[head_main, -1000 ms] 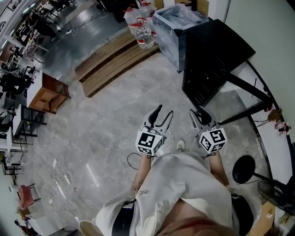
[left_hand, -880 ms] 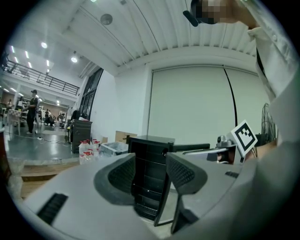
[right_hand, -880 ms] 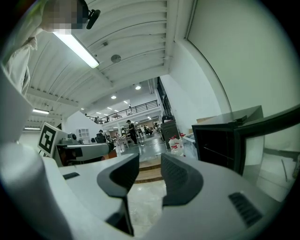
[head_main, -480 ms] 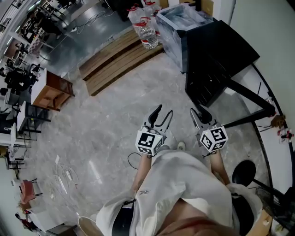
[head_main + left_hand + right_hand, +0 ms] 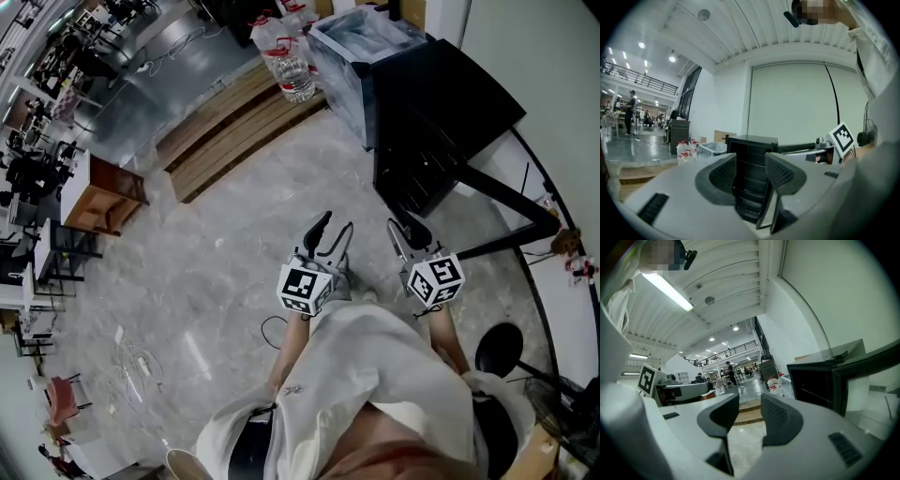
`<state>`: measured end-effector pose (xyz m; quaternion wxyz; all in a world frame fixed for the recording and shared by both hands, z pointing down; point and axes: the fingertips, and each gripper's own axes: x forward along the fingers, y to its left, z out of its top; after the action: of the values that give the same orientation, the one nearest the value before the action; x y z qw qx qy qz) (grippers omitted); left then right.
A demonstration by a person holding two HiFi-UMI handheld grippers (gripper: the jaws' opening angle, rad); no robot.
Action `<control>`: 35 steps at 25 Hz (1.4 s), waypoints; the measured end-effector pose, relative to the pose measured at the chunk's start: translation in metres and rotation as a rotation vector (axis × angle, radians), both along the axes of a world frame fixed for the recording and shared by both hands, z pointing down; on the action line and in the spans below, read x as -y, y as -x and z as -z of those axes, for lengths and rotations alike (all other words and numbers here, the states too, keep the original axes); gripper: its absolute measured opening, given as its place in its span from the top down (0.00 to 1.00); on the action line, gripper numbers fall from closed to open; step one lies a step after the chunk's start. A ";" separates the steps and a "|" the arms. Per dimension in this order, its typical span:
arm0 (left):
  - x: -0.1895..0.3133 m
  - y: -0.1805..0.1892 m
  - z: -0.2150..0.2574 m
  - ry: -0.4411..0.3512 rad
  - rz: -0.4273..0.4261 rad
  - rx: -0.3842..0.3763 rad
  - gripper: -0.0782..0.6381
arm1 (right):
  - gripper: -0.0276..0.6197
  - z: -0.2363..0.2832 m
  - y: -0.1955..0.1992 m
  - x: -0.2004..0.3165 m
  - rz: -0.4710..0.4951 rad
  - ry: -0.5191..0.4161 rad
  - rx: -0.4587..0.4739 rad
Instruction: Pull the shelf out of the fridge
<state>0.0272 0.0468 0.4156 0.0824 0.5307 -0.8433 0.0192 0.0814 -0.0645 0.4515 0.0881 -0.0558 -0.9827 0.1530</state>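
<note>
Left gripper [image 5: 336, 225] [image 5: 751, 165] is held level over the floor [image 5: 234, 253], in front of the person's body. Its jaws stand partly apart and have just been closing, but they hold nothing; only the far fridge [image 5: 441, 103] [image 5: 752, 140] shows through the gap. Right gripper [image 5: 403, 228] [image 5: 750, 406] is beside it, near but not touching. Its jaws are a little apart, with a narrow gap, and nothing is between them either.

Both grippers point toward the black fridge, which stands well apart from them at the far right side of the floor, against the wall. Its door [image 5: 506, 192] [image 5: 862, 380] is swung open to the right. The shelves [image 5: 749, 190] are inside the dark cabinet, one above another; how many there are I cannot count surely in this dim view. A clear box [image 5: 347, 56] stands just beside the fridge on its far side.
</note>
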 end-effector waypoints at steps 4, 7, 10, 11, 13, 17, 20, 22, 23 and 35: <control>0.007 0.016 -0.002 -0.013 -0.017 -0.001 0.62 | 0.74 -0.001 0.012 0.004 -0.014 -0.009 -0.005; 0.015 0.031 -0.004 -0.022 -0.038 0.000 0.62 | 0.74 -0.002 0.026 0.008 -0.032 -0.015 -0.009; 0.018 0.051 -0.005 -0.025 -0.056 -0.006 0.62 | 0.74 -0.002 0.045 0.011 -0.049 -0.023 -0.019; 0.019 0.059 -0.005 -0.027 -0.062 -0.008 0.62 | 0.74 -0.001 0.052 0.011 -0.055 -0.025 -0.022; 0.018 0.075 -0.004 -0.029 -0.073 -0.010 0.62 | 0.74 -0.001 0.066 0.011 -0.068 -0.027 -0.027; 0.015 0.108 -0.005 -0.028 -0.098 -0.016 0.62 | 0.74 0.000 0.095 0.008 -0.095 -0.029 -0.033; 0.015 0.132 -0.006 -0.029 -0.123 -0.021 0.62 | 0.74 0.000 0.116 0.006 -0.122 -0.029 -0.041; 0.015 0.147 -0.006 -0.028 -0.140 -0.024 0.62 | 0.74 0.000 0.128 0.005 -0.141 -0.031 -0.048; 0.015 0.154 -0.006 -0.026 -0.148 -0.026 0.62 | 0.74 0.001 0.133 0.004 -0.152 -0.031 -0.052; 0.018 0.222 -0.018 -0.056 -0.256 -0.060 0.63 | 0.74 -0.008 0.178 -0.004 -0.271 -0.041 -0.111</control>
<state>-0.1951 0.0288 0.4339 0.0896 0.6364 -0.7660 -0.0100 -0.0969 -0.0603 0.4593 0.1219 0.0878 -0.9778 0.1463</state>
